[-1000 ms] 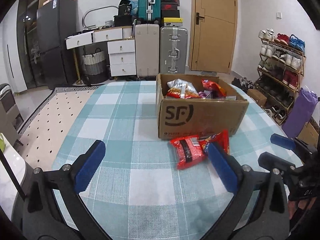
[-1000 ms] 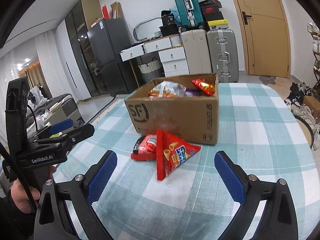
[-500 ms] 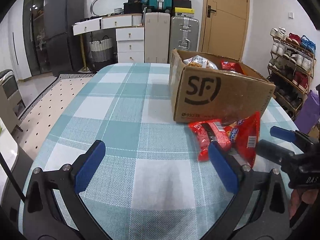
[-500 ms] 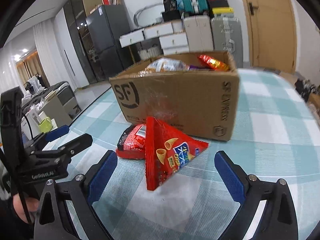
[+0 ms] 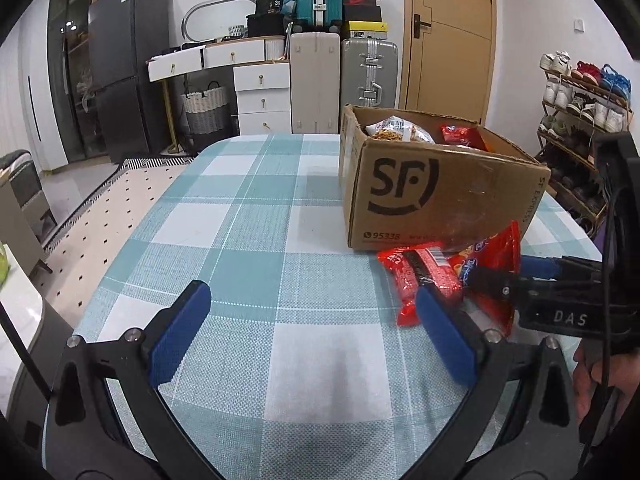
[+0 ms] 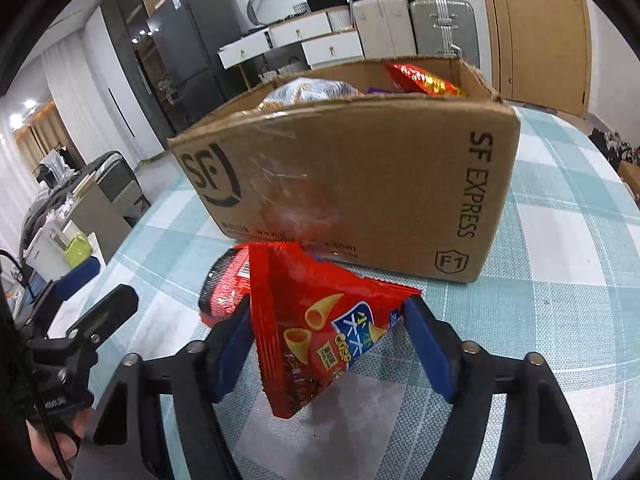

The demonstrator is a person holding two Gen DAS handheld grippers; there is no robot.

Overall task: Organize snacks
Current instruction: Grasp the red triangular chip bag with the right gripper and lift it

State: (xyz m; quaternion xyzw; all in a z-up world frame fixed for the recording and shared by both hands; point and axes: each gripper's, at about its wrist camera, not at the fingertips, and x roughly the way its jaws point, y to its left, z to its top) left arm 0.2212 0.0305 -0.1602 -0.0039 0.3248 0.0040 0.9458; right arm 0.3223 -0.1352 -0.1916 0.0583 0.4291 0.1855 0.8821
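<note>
A brown SF cardboard box (image 5: pixel 436 196) (image 6: pixel 360 184) stands on the checked tablecloth and holds several snack bags. Two red snack bags lie against its front. The triangular red crisp bag (image 6: pixel 320 332) (image 5: pixel 494 272) stands upright between the blue pads of my right gripper (image 6: pixel 332 348); the jaws are open and straddle it, the left pad near its edge. The flat red bag (image 5: pixel 420 276) (image 6: pixel 224 292) lies beside it, partly hidden. My left gripper (image 5: pixel 312 332) is open and empty, low over the table, left of the bags.
The table's left edge (image 5: pixel 120 240) drops to a dotted floor. Suitcases (image 5: pixel 368 76), drawers and a fridge stand by the far wall. A shoe rack (image 5: pixel 580 120) stands on the right. The right gripper's body (image 5: pixel 568 304) sits close beside the left one.
My right gripper has moved forward and down until its pads straddle the triangular crisp bag. My left gripper has lowered and come nearer the box and bags.
</note>
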